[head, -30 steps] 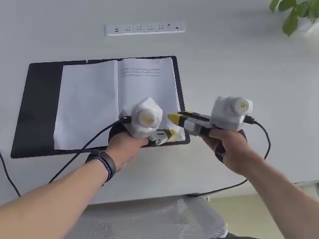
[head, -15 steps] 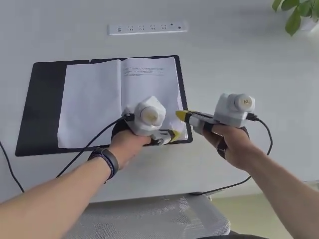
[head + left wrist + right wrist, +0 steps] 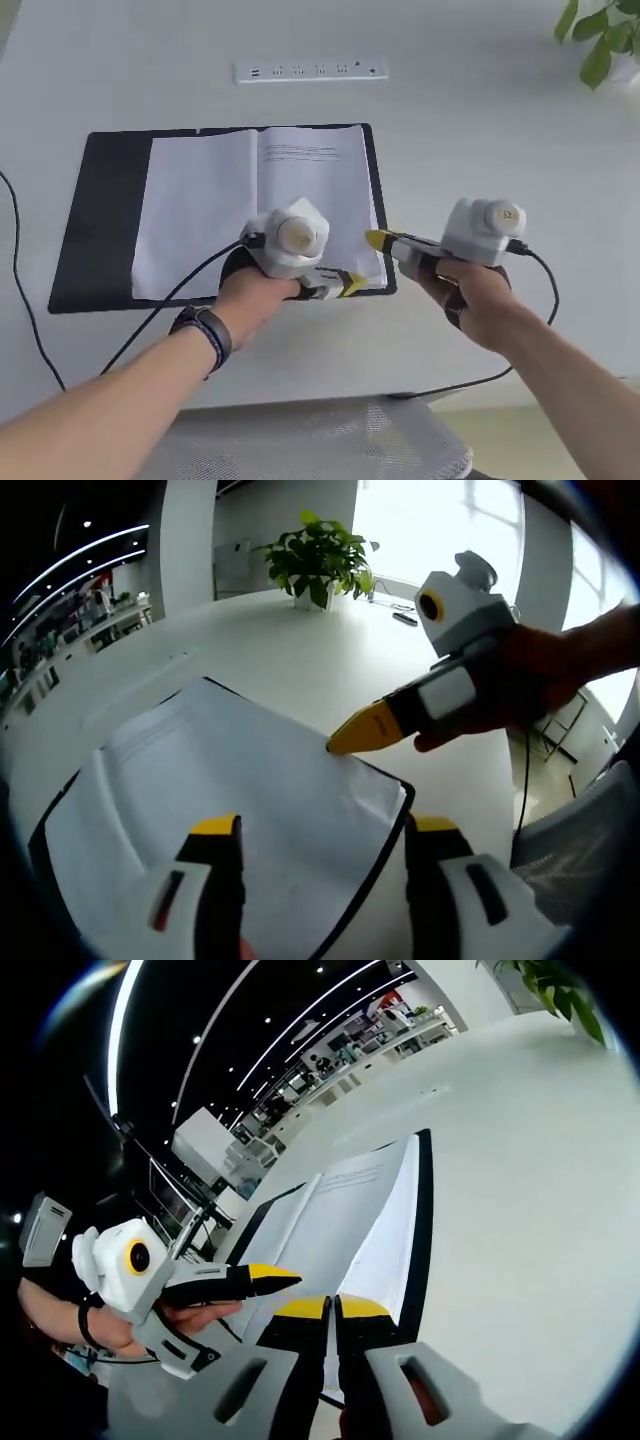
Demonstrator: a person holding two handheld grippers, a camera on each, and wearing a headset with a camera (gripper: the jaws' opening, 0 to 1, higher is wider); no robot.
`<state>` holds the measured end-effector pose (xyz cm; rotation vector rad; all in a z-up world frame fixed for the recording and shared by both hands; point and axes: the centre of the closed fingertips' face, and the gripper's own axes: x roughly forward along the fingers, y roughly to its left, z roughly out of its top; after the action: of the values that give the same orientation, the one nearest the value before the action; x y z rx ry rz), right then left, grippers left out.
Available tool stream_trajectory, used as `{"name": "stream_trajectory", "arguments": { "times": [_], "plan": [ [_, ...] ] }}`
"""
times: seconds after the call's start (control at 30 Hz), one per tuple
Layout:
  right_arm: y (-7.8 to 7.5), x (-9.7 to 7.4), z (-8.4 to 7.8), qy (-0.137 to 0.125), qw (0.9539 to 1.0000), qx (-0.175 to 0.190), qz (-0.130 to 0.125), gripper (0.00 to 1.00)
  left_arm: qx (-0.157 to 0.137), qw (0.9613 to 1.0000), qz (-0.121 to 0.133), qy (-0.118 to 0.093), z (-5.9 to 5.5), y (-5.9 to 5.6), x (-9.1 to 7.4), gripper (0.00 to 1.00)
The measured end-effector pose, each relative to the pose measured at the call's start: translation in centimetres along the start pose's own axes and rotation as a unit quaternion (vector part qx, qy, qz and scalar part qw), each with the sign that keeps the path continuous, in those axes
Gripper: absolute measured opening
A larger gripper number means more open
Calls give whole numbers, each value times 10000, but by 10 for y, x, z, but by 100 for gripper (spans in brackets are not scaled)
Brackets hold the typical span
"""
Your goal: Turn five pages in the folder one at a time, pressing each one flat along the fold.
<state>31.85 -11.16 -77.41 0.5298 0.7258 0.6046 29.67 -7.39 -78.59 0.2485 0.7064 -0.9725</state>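
Head view: a page turn is prepared at the right edge of the folder

The folder lies open and flat on the white surface, close to its front edge. Its black cover shows wide at the left side, and white pages cover the middle and the right. The right page lies flat, and no sheet is lifted.

The left gripper is at the lower right corner of the folder. In the left gripper view its jaws stand apart there, one above the paper and one past the cover edge. I think it is placed so to steady the stack or to receive the sheet.

The right gripper comes in from the right side with its jaws together, and its yellow tip touches the outer edge of the right page. Probably it is held low and pointed so that it can catch the top sheet alone. Whether a sheet is between the jaws, I cannot tell. The turn seems to be at its start.
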Motion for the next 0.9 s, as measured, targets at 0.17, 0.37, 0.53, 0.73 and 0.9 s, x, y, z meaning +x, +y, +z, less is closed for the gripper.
{"name": "stream_trajectory", "arguments": {
  "times": [0.17, 0.37, 0.53, 0.73, 0.9],
  "plan": [
    [7, -1, 4, -79, 10000, 28, 0, 0, -4, 10000, 33, -58, 1, 4, -12, 67],
    [16, 0, 8, -216, 9997, 116, 14, 0, -63, 9998, 130, -137, -1, 15, -27, 68],
    [29, 2, 14, -342, 9993, 126, 86, 0, -74, 9994, 272, -187, -6, 28, -45, 68],
    [52, 8, 22, -415, 9987, -23, 294, 0, -195, 9986, 428, -240, -19, 43, -73, 68],
    [68, 14, 27, -482, 9979, -99, 411, 0, -247, 9978, 577, -208, -34, 60, -93, 69]
  ]
}}
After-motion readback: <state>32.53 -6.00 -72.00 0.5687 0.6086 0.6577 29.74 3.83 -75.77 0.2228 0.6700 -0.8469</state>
